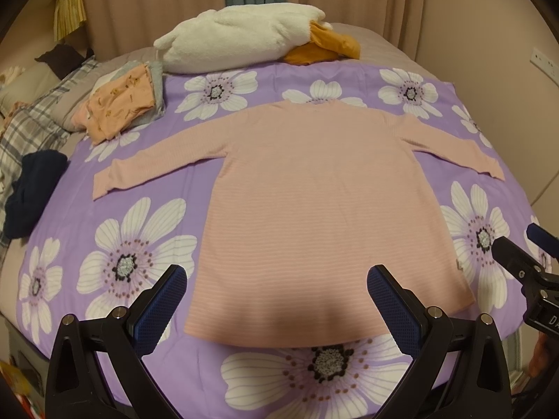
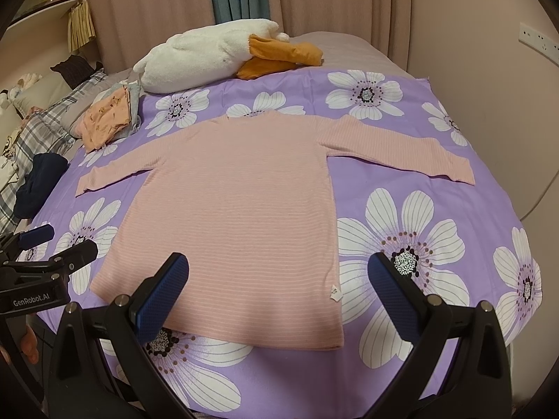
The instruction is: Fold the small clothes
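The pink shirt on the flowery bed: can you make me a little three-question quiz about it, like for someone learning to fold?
1. True or false: the pink shirt lies flat with both sleeves spread out to the sides.
2. What is the left gripper holding? A) a sleeve B) the hem C) nothing
3. Fill in: beyond the shirt's collar, a white plush toy lies at the far end of the ____.

Key:
1. True.
2. C. It is open above the hem; the right gripper is open too, near the shirt's small white tag.
3. Bed, with its purple flower sheet.
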`<move>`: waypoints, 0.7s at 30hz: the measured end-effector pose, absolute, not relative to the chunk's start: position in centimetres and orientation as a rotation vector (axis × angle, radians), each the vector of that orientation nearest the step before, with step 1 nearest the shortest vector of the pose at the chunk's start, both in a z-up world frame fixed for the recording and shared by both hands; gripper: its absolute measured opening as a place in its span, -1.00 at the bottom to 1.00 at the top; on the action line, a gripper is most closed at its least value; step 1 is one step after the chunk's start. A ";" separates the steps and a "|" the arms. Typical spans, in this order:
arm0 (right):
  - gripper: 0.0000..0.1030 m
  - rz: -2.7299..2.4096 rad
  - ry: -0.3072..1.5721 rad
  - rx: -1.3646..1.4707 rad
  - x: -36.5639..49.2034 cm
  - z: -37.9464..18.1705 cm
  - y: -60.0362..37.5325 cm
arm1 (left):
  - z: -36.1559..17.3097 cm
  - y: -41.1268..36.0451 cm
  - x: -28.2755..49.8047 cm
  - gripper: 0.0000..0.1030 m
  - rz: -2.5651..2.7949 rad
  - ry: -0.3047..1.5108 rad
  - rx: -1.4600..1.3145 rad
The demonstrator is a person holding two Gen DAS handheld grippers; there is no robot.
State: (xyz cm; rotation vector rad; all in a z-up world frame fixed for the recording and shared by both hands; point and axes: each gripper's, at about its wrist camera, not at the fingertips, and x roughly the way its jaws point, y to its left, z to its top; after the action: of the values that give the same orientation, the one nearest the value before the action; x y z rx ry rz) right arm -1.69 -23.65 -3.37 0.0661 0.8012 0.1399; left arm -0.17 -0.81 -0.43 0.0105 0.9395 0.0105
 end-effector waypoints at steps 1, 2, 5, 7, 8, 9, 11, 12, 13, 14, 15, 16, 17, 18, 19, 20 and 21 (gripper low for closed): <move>1.00 0.139 0.801 0.067 -1.7 -3.4 -23.7 | -0.4 -0.8 -0.2 0.98 0.011 0.939 0.010; 1.00 0.139 0.802 0.068 -1.6 -3.4 -23.7 | -0.5 -0.9 -0.2 0.98 0.012 0.939 0.011; 1.00 0.140 0.802 0.068 -1.6 -3.5 -23.7 | -0.7 -0.8 -0.2 0.98 0.009 0.944 0.010; 1.00 0.138 0.804 0.068 -1.5 -3.5 -23.7 | -0.7 -0.8 -0.1 0.98 0.009 0.944 0.012; 1.00 0.138 0.805 0.069 -1.5 -3.6 -23.8 | -0.8 -0.8 -0.1 0.98 0.008 0.945 0.013; 1.00 0.138 0.806 0.070 -1.5 -3.6 -23.8 | -0.8 -0.8 0.0 0.98 0.007 0.946 0.014; 1.00 0.137 0.807 0.072 -1.5 -3.6 -23.9 | -1.0 -0.7 0.0 0.98 0.007 0.949 0.015; 1.00 0.136 0.808 0.073 -1.5 -3.6 -23.9 | -0.9 -0.7 0.1 0.98 0.006 0.950 0.016; 1.00 0.137 0.809 0.073 -1.4 -3.7 -23.9 | -0.9 -0.7 0.2 0.98 0.006 0.952 0.017; 1.00 0.137 0.808 0.072 -1.4 -3.7 -23.9 | -1.0 -0.6 0.3 0.98 0.006 0.954 0.017; 1.00 0.137 0.809 0.072 -1.4 -3.7 -23.9 | -1.0 -0.6 0.3 0.98 0.005 0.955 0.016; 1.00 0.136 0.812 0.072 -1.4 -3.8 -24.0 | -1.1 -0.6 0.5 0.98 0.003 0.957 0.014; 1.00 0.135 0.816 0.074 -1.2 -4.0 -24.1 | -1.2 -0.6 0.6 0.98 0.000 0.958 0.012; 1.00 0.131 0.822 0.077 -1.0 -4.2 -24.2 | -1.4 -0.6 0.8 0.98 -0.004 0.961 0.007; 1.00 0.125 0.829 0.082 -0.7 -4.5 -24.4 | -1.6 -0.6 1.0 0.98 -0.013 0.965 -0.004; 1.00 0.118 0.836 0.089 -0.3 -4.9 -24.7 | -1.9 -0.5 1.4 0.98 -0.022 0.973 -0.017; 1.00 0.108 0.842 0.097 0.0 -5.2 -25.0 | -2.2 -0.6 1.7 0.98 -0.026 0.978 -0.026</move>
State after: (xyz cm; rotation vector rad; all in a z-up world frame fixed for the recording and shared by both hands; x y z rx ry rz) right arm 0.02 -24.99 -5.25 0.0967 0.8425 0.1081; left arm 1.72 -0.56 -2.18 -0.0259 0.9782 -0.0264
